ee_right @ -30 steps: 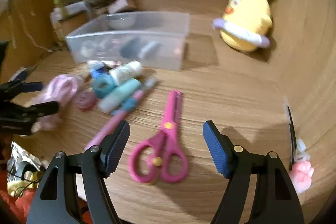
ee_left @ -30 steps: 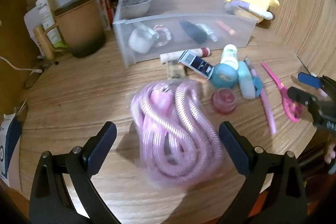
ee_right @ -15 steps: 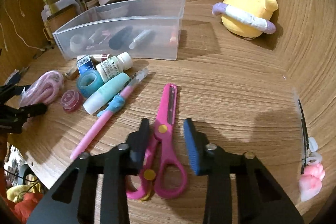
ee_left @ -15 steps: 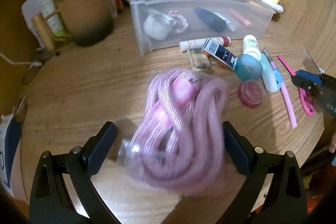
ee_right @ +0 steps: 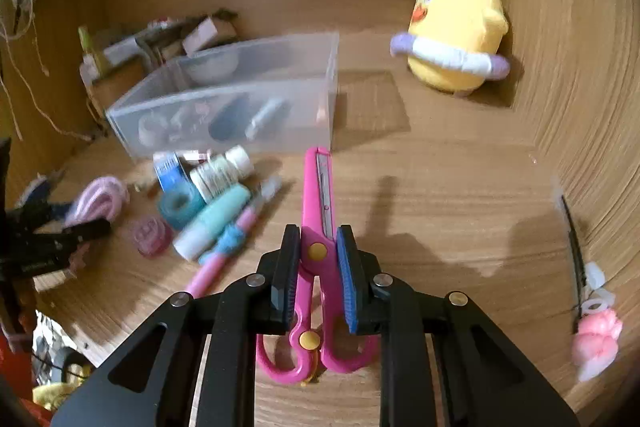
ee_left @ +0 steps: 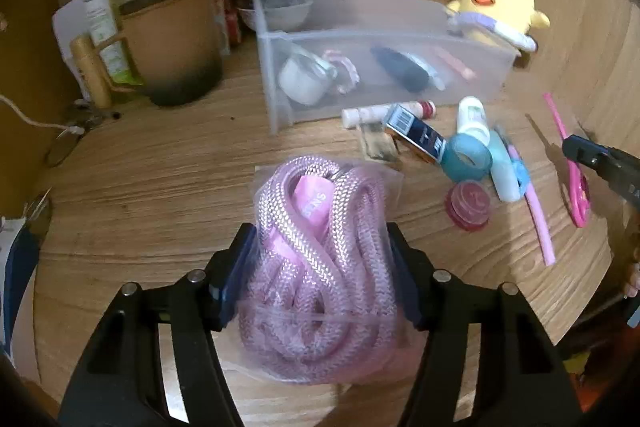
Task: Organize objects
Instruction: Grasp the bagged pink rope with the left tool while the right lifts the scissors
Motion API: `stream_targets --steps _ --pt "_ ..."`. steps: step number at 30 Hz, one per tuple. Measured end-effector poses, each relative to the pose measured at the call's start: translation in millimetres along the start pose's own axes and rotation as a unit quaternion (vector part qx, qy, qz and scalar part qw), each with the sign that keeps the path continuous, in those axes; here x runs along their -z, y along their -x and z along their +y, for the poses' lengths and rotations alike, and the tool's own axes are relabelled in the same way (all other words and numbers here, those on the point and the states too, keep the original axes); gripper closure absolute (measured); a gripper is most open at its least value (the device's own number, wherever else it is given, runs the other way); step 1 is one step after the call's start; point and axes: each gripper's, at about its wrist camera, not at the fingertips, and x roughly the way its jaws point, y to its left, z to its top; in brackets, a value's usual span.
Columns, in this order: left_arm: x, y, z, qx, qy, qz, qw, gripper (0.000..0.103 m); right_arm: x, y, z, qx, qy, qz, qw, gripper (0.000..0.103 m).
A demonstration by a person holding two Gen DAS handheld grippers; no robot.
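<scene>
Closing left gripper around bagged coil of pink braided rope at 6 o'clock; soft, slippery plastic, squeeze mid-bundle. Clamping right gripper on stiff, light pink plastic scissors at pivot, blades toward 12 o'clock, toward translucent plastic bin.

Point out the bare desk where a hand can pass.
Bare wood lies between the clear bin, plush chick and hair clip, right of the pink scissors. More lies between mug and rope bag. Crowded: bottles and tape before the bin.
</scene>
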Motion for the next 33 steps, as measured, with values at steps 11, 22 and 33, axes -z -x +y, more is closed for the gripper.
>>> stream_targets --steps 11,22,33 --pt "-29.2 33.9 4.0 0.032 0.010 -0.063 0.9975 0.101 -30.3 21.1 6.9 -0.004 -0.005 -0.063 0.998 0.086" --pt "-16.7 -5.1 10.9 0.006 0.010 0.016 0.9998 0.023 -50.4 30.5 15.9 -0.013 0.004 -0.091 0.996 0.086" --pt "-25.8 -32.6 -8.5 0.021 -0.047 0.043 0.9977 0.037 -73.3 23.3 25.4 -0.026 0.007 -0.105 0.994 0.086"
